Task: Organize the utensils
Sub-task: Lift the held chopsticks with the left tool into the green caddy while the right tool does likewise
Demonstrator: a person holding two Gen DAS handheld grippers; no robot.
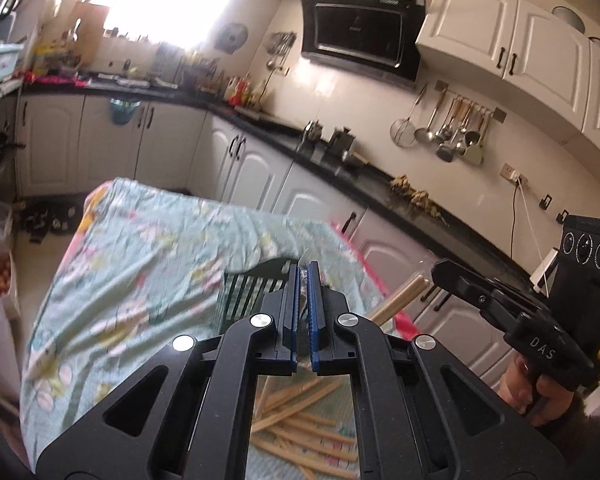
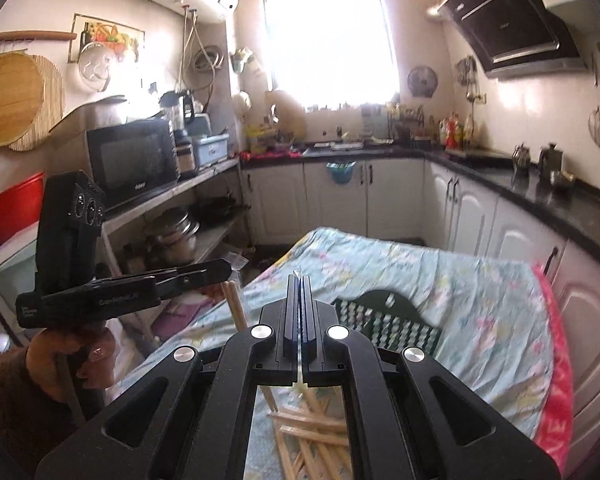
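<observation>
A: How is the left gripper [image 1: 303, 270]?
B: Its blue pads stand close together. A thin clear edge, maybe a plastic film, shows at the tips, but I cannot tell if it is really pinched.

A: And the right gripper [image 2: 299, 278]?
B: Fully closed too, the two fingers are pressed together. A small shiny bit is at the tip; what it is I cannot tell.

A: Where are the utensils?
B: The wooden chopsticks [image 1: 300, 432] lie in a loose pile below both grippers, on the table with the light green flowered cloth [image 1: 140, 248]. From the right wrist view they [image 2: 312, 440] show through the gripper frame. Two more stick ends rise near the other gripper in each view.

A: What is further out?
B: A dark green slotted tray [image 2: 384, 320] lies on the cloth just ahead of the fingers. Behind are white cabinets [image 1: 252, 168] and a black counter [image 1: 400, 200].
</observation>
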